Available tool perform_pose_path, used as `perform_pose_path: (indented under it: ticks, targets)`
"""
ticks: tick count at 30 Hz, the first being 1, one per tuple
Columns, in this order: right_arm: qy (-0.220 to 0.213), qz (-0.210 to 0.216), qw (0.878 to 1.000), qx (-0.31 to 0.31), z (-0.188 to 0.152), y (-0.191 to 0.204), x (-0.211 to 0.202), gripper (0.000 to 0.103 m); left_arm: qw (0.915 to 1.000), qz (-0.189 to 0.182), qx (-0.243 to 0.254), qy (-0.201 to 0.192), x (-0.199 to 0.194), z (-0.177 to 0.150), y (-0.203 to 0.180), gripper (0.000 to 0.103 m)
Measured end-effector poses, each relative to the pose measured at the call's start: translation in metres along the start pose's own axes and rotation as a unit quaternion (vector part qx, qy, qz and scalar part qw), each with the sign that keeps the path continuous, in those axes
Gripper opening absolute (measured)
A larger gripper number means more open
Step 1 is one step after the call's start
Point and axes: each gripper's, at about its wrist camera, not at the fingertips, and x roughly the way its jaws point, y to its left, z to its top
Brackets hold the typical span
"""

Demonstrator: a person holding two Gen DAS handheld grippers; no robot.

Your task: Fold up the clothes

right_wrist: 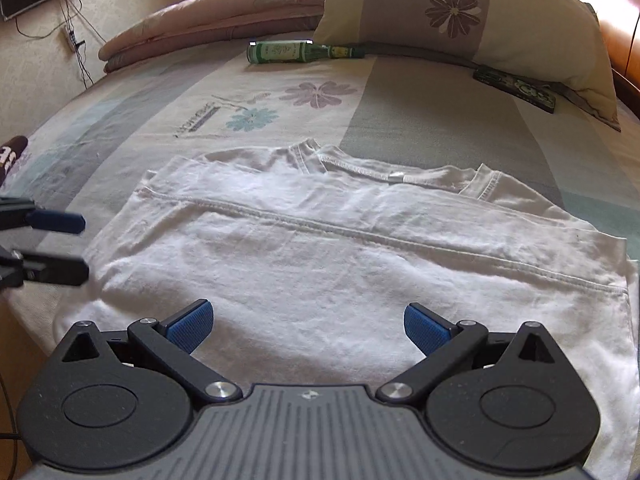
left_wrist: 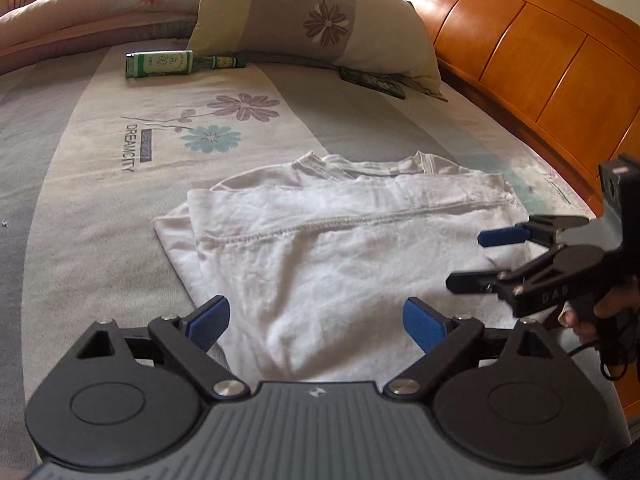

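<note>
Both my left gripper (left_wrist: 316, 322) and right gripper (right_wrist: 308, 326) hang released, grasping nothing, over the near part of the white T-shirt (left_wrist: 340, 240). It lies by the bed's (left_wrist: 100, 184) near edge, already folded over; one more fold probably remains. Beyond, a green bottle (left_wrist: 176, 63) lies beside the pillow (left_wrist: 320, 16).

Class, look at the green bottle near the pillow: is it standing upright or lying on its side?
Lying on its side. The green bottle rests lengthwise on the bed sheet, neck pointing toward the pillow.
</note>
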Motion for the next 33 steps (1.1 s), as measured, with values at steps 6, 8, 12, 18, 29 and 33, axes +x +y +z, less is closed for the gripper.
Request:
perform_pose_path:
  ticks: [6,8,12,18,29,33]
  targets:
    - [0.0,-0.031,0.999,0.011,-0.016,0.001,0.011,0.103,0.9996,-0.026,0.001,-0.011,0.02,0.015,-0.006,0.093]
    - [-0.01,-0.029,0.999,0.014,-0.019,0.0,0.01,0.103,0.9995,-0.028,-0.015,-0.005,0.029,0.01,-0.006,0.093]
    - [-0.014,-0.028,0.999,-0.023,-0.022,0.004,0.01,0.103,0.9971,-0.012,-0.071,0.025,0.049,-0.003,0.007,0.093]
    - [0.019,-0.027,0.999,-0.005,-0.012,0.002,0.003,0.103,0.9983,-0.018,-0.056,-0.006,0.029,0.007,0.004,0.094]
    - [0.02,-0.04,0.998,0.047,-0.013,-0.001,-0.008,0.103,0.998,-0.015,-0.062,0.002,0.036,0.01,0.003,0.094]
    - [0.014,-0.034,0.998,0.056,-0.013,0.0,-0.014,0.103,0.9973,0.006,-0.068,0.027,0.048,0.01,0.007,0.094]
